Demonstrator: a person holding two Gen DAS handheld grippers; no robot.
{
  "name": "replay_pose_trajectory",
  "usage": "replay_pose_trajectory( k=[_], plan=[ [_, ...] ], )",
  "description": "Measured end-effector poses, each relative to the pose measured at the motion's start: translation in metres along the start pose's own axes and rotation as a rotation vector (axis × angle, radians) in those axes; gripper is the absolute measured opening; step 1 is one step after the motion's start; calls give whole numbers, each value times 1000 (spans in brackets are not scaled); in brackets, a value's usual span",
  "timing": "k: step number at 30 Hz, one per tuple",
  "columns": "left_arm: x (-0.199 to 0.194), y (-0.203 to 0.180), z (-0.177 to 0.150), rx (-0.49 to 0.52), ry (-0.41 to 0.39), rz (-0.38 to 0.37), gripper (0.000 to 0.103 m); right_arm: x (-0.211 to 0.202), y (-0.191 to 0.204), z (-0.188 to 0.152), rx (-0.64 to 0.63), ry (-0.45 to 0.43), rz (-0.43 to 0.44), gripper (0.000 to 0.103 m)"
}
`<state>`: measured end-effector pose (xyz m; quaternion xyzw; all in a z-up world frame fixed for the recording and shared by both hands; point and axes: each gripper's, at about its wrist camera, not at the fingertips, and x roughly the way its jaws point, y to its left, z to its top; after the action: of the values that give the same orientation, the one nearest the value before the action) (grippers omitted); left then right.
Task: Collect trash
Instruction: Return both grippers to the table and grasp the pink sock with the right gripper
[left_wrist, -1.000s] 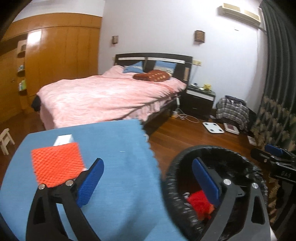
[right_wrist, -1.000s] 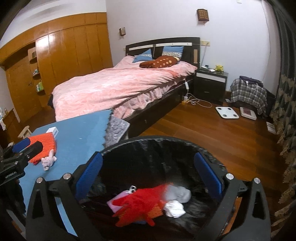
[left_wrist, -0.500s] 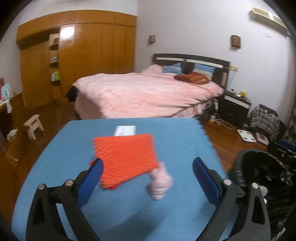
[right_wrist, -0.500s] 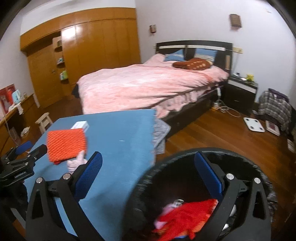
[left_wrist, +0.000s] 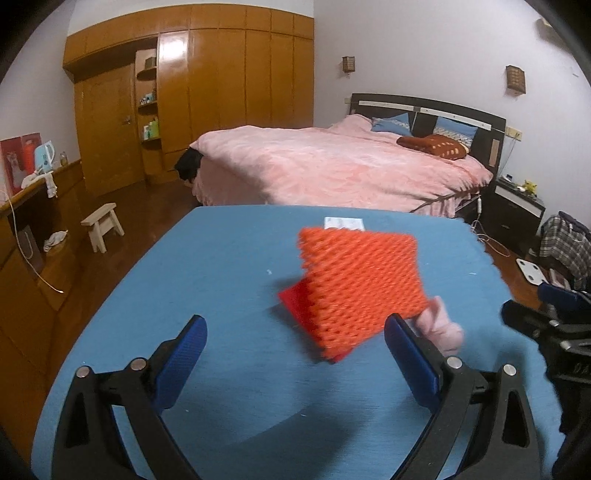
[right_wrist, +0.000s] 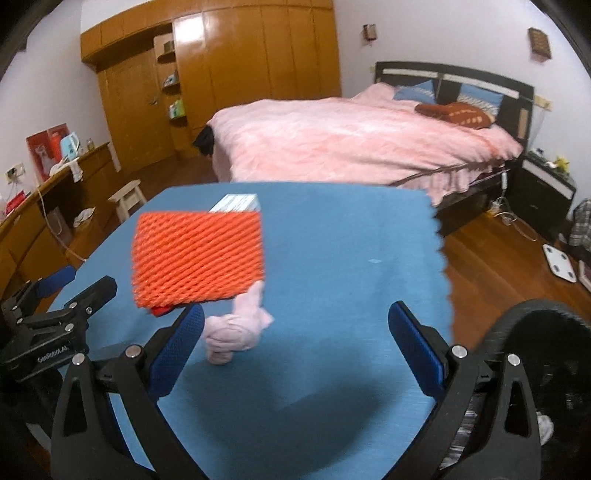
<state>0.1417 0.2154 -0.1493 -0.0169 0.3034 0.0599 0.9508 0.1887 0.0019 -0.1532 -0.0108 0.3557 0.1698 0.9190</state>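
left gripper: jaws spread wide, empty, hovering low over the blue table
right gripper: jaws spread wide, empty, near the table's right side
net: orange foam mesh sheet on the table, just ahead of the left gripper and a bit right of its centre; seems to lie on a red item
wad: pink crumpled wad, touching the net's near corner, just beside the right gripper's left finger
box: small white box behind the net, partly hidden by it
bin: black-lined, off the table's right edge, beside the right gripper
key relation: net lies forward-right of the left gripper, forward-left of the right one; it sits as a skewed diamond to the left gripper, near corner pointing between its fingers; long axis runs roughly across the right view
nearer hand: left looks nearer the net, right nearer the wad and bin (judgement)
view difference: right view shows the bin, whole wad and box side; left view shows the red item clearly and hides most of the wad behind its right finger
left to do: net, wad, box are not yet binned
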Motion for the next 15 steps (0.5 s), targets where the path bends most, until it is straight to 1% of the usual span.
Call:
replay_pose_trajectory(
  k=[4, 7, 12, 14, 15],
  plan=[
    [10, 10, -5, -17, 6, 8, 95, 21, 13, -1, -8, 35, 5, 97],
    [18, 17, -9, -32, 30, 4, 95, 28, 19, -6, -27, 52, 2, 97],
    [22, 22, -11, -53, 42, -6, 94, 43, 19, -12, -36, 98, 1, 97],
    [22, 22, -12, -50, 44, -4, 93, 46, 21, -13, -43, 112, 1, 96],
    [22, 22, -12, -48, 45, -4, 92, 46, 24, -15, -46, 117, 2, 92]
  ],
)
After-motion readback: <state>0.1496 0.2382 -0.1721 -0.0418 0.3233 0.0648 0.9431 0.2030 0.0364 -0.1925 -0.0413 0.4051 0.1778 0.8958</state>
